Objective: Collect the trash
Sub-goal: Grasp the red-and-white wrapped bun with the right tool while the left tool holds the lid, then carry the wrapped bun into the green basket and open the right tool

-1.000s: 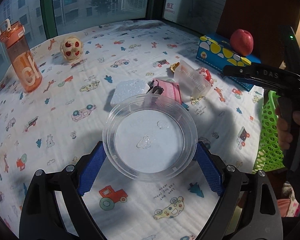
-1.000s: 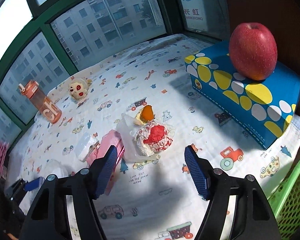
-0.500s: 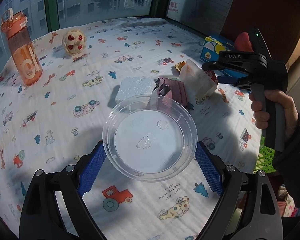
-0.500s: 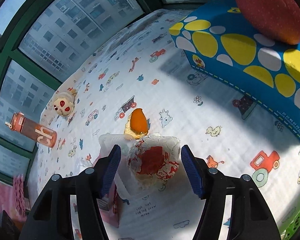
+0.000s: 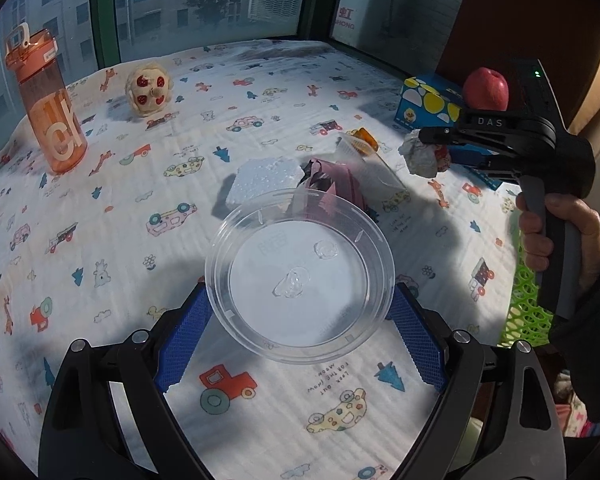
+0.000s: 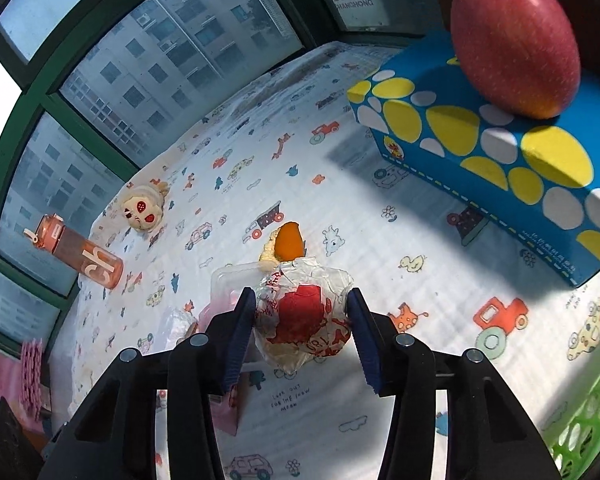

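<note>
The right hand-held gripper [image 6: 302,324] clamps the crumpled wrapper [image 6: 304,316]; the left hand-held gripper [image 5: 300,314] grips a clear lid [image 5: 300,276], its far rim blurring the trash behind it.

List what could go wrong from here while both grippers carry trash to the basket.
1. The left gripper holds the clear plastic lid only by its rim; thin plastic may flex and pop out.
2. The right gripper pinches the crumpled wrapper, which could compress and slip.
3. The green basket sits at the table's edge, so a release short of it would likely drop trash outside it.
</note>
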Demonstrator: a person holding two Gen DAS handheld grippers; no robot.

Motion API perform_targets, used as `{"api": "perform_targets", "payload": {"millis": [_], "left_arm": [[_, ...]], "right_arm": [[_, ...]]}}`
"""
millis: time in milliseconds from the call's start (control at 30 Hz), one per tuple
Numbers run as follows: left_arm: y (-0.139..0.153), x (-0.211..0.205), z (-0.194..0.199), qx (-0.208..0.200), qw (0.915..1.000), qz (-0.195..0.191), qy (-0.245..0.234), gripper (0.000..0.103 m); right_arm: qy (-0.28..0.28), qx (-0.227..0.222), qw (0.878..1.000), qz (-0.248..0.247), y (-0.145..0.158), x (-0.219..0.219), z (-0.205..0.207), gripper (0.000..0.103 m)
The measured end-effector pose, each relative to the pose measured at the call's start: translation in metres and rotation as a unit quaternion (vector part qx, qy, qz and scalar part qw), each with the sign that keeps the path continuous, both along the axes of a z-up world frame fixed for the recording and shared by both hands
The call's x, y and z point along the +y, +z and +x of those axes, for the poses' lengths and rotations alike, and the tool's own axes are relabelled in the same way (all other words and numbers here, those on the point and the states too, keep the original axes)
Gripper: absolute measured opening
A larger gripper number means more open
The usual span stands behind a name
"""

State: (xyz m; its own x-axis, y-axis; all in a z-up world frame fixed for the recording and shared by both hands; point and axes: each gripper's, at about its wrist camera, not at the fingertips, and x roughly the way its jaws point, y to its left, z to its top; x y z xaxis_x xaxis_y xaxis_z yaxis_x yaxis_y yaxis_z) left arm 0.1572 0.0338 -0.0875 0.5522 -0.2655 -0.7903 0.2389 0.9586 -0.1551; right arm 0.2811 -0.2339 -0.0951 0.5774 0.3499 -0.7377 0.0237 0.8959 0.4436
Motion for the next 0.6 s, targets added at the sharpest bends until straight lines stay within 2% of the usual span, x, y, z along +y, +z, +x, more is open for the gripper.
{"api": "perform_targets", "payload": {"millis": [267, 600], "left_arm": [[0.021, -0.024, -0.015, -0.021, 0.9996, -0.004, -0.019, 0.087], [0.042, -0.07, -0.031, -0.037, 0.9978, -0.013, -0.054, 0.087]], "right_arm": [[-0.002, -0.04, 0.999, -0.006, 0.038, -0.025, -0.059, 0.046], [-0.004, -0.077, 0.993, -0.092, 0.062, -0.049, -0.142, 0.047]]}}
